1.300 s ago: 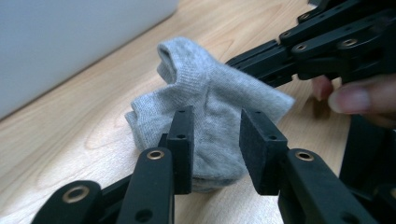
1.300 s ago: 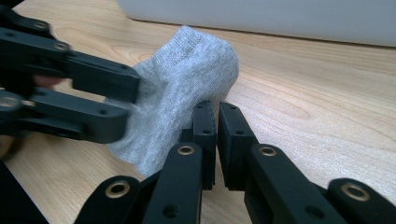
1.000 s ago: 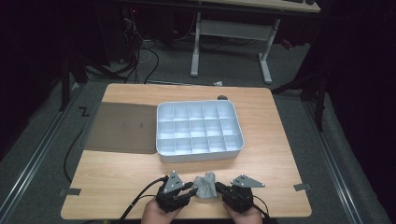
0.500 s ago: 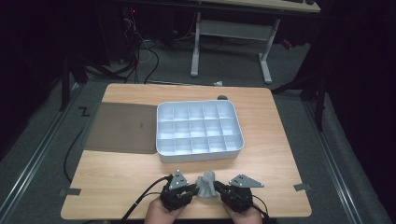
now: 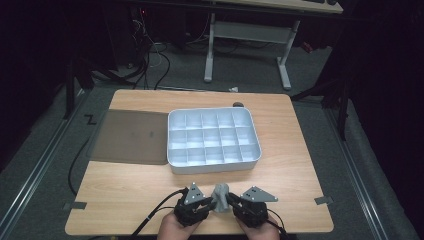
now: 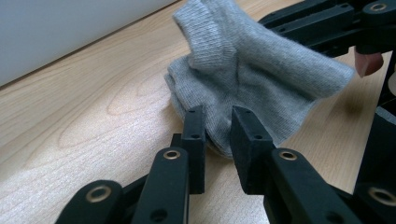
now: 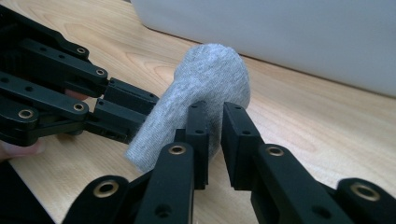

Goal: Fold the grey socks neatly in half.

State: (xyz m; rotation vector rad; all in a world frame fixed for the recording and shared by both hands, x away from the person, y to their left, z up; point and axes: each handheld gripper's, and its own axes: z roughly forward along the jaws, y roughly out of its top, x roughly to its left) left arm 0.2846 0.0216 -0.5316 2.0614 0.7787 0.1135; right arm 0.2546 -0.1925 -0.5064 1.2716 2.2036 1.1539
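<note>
Desk: light wood-grain top, rectangular, standing on grey carpet. On it: white compartment tray near centre, divided into a grid of small cells; dark flat mat just left of the tray, edge touching it; small dark round item at the far edge; grey sock bunched near the front edge.

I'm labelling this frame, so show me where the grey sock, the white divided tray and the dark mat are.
grey sock (image 6: 261,79), left gripper view, on its knit body above the jaws.
white divided tray (image 5: 172,145), high view, on its left rim.
dark mat (image 5: 130,136), high view, on its middle.
</note>
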